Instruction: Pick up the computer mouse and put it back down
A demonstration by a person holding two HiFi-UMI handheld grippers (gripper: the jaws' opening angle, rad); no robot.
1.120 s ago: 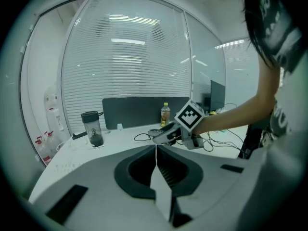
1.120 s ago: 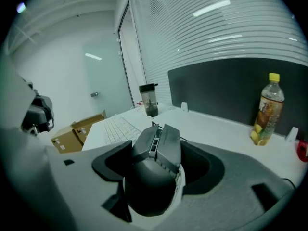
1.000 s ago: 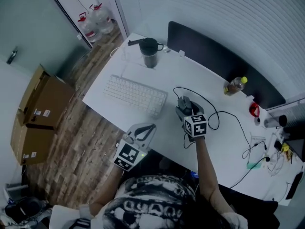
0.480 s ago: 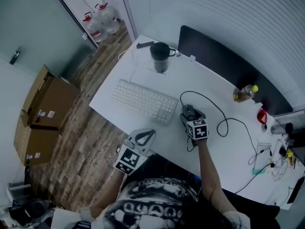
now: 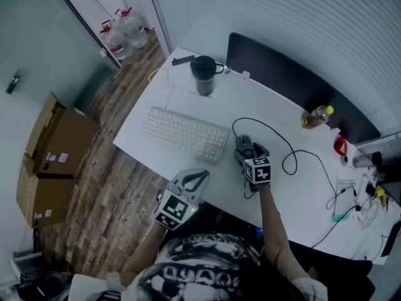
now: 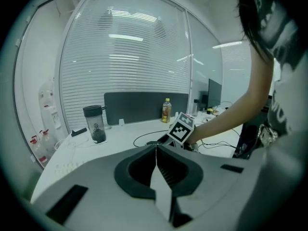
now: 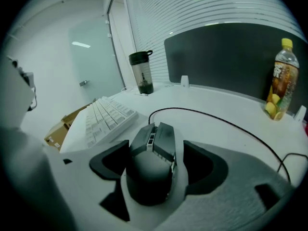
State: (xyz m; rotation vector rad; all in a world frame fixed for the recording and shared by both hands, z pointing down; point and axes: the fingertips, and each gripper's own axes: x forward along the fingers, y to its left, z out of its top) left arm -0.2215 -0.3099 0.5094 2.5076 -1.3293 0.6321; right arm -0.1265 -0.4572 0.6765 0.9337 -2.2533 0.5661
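The dark computer mouse [image 5: 243, 147] rests on the white desk [image 5: 276, 196], right of the keyboard, its cable [image 5: 276, 138] looping away behind it. My right gripper [image 5: 245, 152] straddles it. In the right gripper view the mouse [image 7: 150, 167] fills the space between the jaws of that gripper [image 7: 156, 150], which are opening, the pads close along its sides. My left gripper [image 5: 200, 175] hangs off the desk's near edge, shut with nothing in it. In its own view the left gripper [image 6: 156, 148] has its tips together.
A white keyboard [image 5: 185, 133] lies left of the mouse. A dark tumbler [image 5: 203, 75] stands at the far corner and a drink bottle [image 5: 313, 115] by the black divider panel [image 5: 294, 80]. Cables and small items crowd the right end. Cardboard boxes [image 5: 53, 149] sit on the floor at left.
My right gripper has come down with the mouse onto the desk and its jaws have widened a little. The left gripper has barely shifted.
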